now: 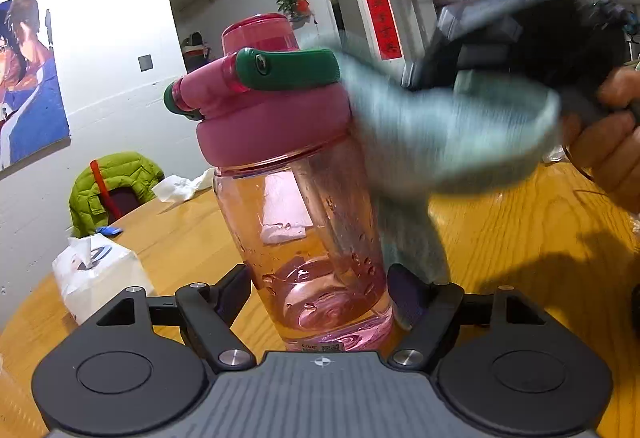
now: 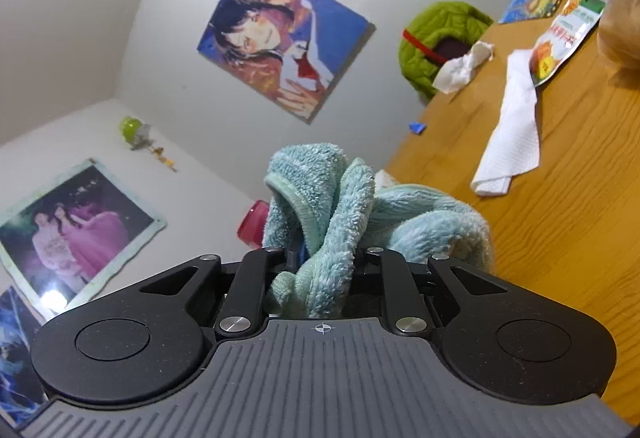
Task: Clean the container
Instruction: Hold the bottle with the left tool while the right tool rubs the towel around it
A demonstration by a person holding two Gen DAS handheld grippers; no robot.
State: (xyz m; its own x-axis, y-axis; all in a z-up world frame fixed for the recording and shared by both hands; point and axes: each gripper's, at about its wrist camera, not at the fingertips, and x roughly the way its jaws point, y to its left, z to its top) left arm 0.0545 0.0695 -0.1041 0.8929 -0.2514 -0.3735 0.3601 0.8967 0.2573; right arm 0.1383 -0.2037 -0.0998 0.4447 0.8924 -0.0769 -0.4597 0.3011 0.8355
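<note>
The left gripper point(image 1: 320, 290) is clenched on the lower part of a pink see-through bottle point(image 1: 304, 238), which stands slightly tilted over the wooden table point(image 1: 540, 238) with its pink lid point(image 1: 272, 117) and green handle point(image 1: 288, 69) on top. The right gripper point(image 2: 320, 258) is clamped tight on a bunched pale-blue cloth point(image 2: 344, 205); from the left wrist that cloth point(image 1: 440, 141) is blurred and lies against the bottle's right side. A tissue box point(image 1: 100, 274), crumpled paper towels point(image 2: 512, 129) and a green jacket point(image 1: 112, 181) lie farther out.
</note>
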